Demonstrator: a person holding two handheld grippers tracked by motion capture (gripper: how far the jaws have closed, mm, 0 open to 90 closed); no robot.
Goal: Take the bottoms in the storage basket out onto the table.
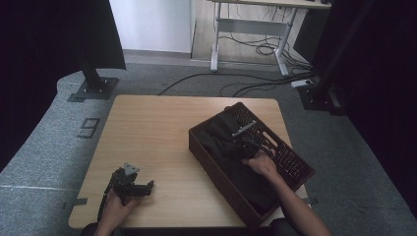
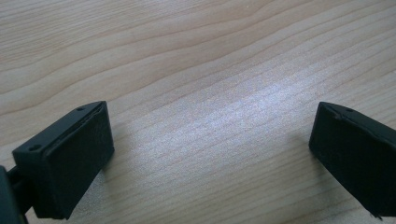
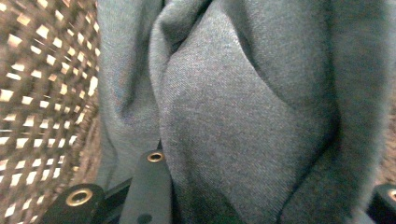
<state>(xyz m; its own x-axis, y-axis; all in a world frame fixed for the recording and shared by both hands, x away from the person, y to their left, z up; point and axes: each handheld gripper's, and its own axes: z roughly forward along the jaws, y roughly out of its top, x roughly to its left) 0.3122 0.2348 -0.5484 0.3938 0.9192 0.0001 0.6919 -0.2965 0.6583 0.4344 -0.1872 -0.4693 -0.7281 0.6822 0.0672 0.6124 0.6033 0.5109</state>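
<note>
Wooden table (image 1: 162,137), one basket (image 1: 216,169), two tools.

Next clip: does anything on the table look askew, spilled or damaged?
Mostly tidy. The dark perforated basket sits skewed to the wooden table's edges, its near corner overhanging the front edge. The grey cloth is bunched inside it around the right gripper. The left gripper rests open.

left gripper (image 2: 212,154): two blocky black jaws, flat matte pads, small screw holes on the upper edges
left gripper top: grey three-cornered plate (image 1: 131,169) above the black frame
right gripper (image 3: 261,196): black jaw arms with brass-ringed screw holes near the base
forearms: bare, no sleeves visible
</note>
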